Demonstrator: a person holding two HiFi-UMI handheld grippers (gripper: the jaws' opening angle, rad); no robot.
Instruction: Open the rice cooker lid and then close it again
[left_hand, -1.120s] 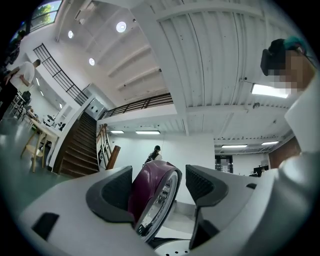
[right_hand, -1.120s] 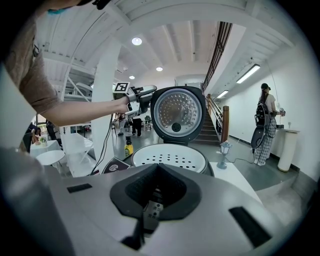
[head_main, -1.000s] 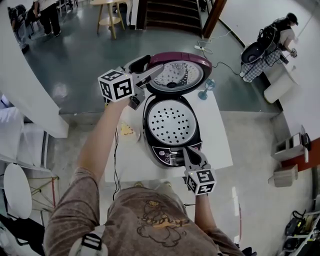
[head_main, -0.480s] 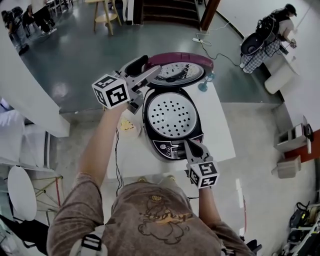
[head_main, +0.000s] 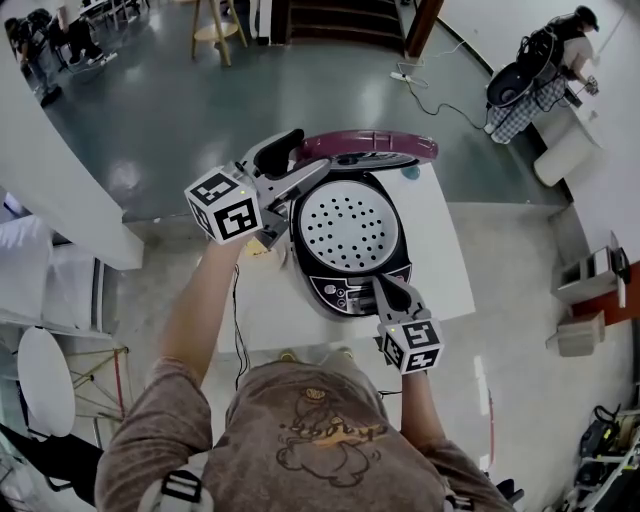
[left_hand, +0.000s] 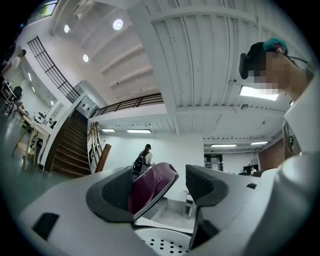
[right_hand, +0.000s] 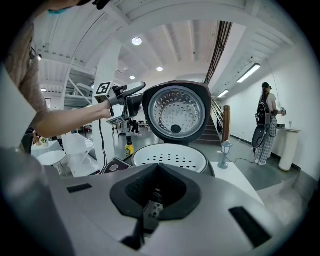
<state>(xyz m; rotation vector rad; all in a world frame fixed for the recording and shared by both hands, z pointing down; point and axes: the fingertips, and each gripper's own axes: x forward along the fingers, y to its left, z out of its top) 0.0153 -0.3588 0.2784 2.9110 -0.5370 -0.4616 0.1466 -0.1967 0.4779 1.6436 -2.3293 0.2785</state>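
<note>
Standing upright, lid (right_hand: 175, 112), underside facing right gripper (head_main: 387, 291)

1. Left arm (head_main: 200, 300): stretched forward, almost straight, forearm bare.
2. Left gripper (head_main: 303, 172): held out ahead of the body, its marker cube (head_main: 227, 203) at the near end. Jaws stand apart. The edge of the lid (left_hand: 150, 186) sits between them, against one pad and clear of the other.
3. Right arm (head_main: 422, 402): bent, kept close to the torso.
4. Right gripper (head_main: 386, 291): low and near the body, pointing forward. Jaws pressed together, nothing between them.
</note>
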